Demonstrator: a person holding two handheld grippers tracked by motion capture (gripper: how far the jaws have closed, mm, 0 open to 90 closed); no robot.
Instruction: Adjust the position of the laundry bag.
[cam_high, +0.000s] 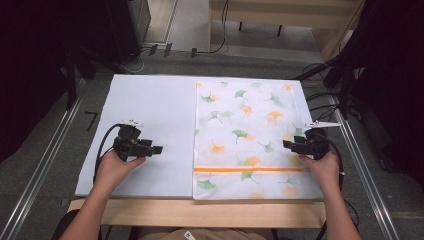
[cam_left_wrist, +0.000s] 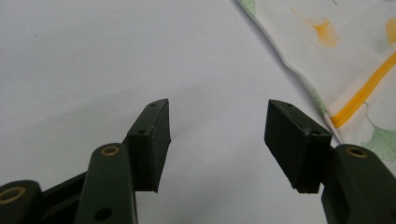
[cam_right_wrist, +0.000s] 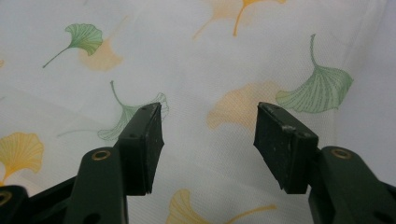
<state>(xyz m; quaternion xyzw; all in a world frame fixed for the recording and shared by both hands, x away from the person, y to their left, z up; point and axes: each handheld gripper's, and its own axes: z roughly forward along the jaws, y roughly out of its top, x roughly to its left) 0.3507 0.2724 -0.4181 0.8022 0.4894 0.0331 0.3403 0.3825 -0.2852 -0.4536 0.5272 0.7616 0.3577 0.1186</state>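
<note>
High view: leaf-print cloth (cam_high: 247, 132), near edge cut off; left gripper (cam_high: 159, 149) and right gripper (cam_high: 286, 144) agape, empty.

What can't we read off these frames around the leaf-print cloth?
- White ginkgo-leaf-print cloth, high view: near hem blurred against the white board, and whether it is one layer or folded is too fine to tell.
- Right gripper, high view: jaws too small to judge.
- Left gripper view: cloth cut by frame edge.

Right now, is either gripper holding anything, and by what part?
Nothing is held. The left gripper has open jaws over the bare white board; the right gripper has open jaws above the leaf-print cloth, with nothing between the pads.
</note>
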